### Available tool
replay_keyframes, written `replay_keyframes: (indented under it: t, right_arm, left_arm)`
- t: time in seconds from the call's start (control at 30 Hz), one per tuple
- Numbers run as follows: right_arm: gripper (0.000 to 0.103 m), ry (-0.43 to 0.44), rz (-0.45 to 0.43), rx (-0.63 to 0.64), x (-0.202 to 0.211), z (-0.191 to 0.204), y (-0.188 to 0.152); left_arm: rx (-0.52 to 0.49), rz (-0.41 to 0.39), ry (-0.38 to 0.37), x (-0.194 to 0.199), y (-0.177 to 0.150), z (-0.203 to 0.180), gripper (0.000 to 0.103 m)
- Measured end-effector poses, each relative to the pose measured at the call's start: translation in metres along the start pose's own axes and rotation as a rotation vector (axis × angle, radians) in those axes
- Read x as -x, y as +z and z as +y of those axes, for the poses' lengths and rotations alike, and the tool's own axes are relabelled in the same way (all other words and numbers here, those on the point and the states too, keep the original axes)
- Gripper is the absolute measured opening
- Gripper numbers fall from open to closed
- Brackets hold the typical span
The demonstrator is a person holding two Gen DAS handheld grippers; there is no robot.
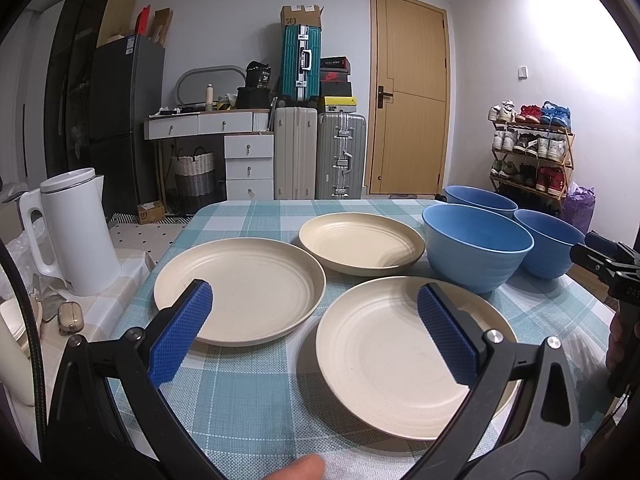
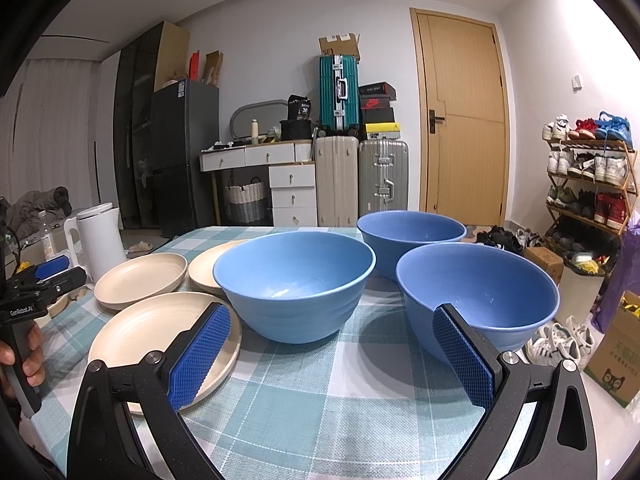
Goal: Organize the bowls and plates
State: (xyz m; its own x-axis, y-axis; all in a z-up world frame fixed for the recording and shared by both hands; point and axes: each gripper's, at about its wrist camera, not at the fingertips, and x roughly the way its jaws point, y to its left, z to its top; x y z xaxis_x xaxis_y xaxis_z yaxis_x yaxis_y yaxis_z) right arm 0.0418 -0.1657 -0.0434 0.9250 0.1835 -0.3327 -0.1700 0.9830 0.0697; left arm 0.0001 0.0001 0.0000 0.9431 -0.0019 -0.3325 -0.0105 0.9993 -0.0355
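Both jaws wide open, nothing held. Left gripper (image 1: 314,332) faces the plates (image 1: 240,292), right gripper (image 2: 332,350) the bowls (image 2: 294,284), probably so each stacks its own kind.

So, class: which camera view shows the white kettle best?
The left wrist view: the white kettle stands large and whole beside the table, handle and lid clear. In the right wrist view the kettle is smaller, farther off, its base hidden behind a plate.

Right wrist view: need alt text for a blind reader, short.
Open right hand-held gripper hovers over a checked tablecloth, facing three empty blue bowls. Three empty cream plates lie to their left, and the left hand-held gripper shows at the frame's left edge.
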Motion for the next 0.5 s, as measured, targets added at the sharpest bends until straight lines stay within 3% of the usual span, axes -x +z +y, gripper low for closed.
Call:
replay_keyframes:
  t: [0.27,0.5]
  right_arm:
    - [0.103,-0.009,-0.008,0.0,0.005,0.002,0.013]
    - [0.103,0.027,0.007,-0.012,0.008,0.011,0.029]
  left_arm:
    - [0.004,0.018,-0.01,0.001,0.002,0.001,0.102]
    - [0.001,0.023,0.016,0.013,0.024,0.006,0.102]
